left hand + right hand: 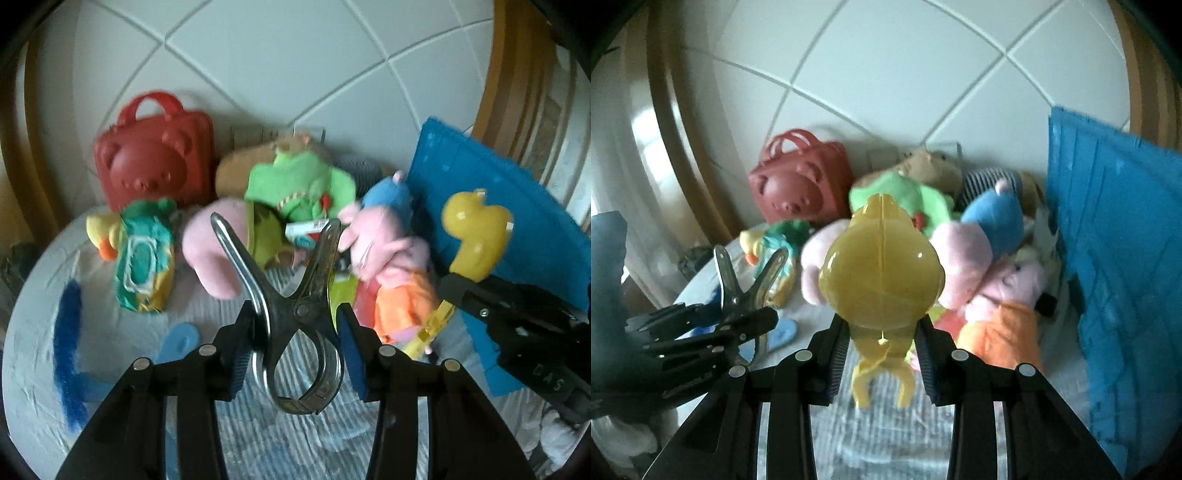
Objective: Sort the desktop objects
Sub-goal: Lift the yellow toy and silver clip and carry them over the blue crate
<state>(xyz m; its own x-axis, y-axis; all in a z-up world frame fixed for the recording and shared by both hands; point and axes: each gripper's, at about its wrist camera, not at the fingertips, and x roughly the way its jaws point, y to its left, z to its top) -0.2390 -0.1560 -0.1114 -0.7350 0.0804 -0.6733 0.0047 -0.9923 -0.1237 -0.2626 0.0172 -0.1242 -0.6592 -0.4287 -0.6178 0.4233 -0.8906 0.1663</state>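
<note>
Left gripper [295, 338] clamped on steel spring clip [295, 314] at handle loops, its tips spread. Rigid, slick, springy; keep pads low near pivot. Right gripper [882, 354] pinching yellow duck clip [881, 273] by neck above legs; light hollow plastic, smooth, easy squeeze. Both carried above plush toy heap [295, 206], blue bin [1115, 258] to right.

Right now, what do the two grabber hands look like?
Both the left gripper and the right gripper are black plastic, with two long angled fingers, round silver screws, and ribbed blue pads inside. One has faint letters on its side.
</note>
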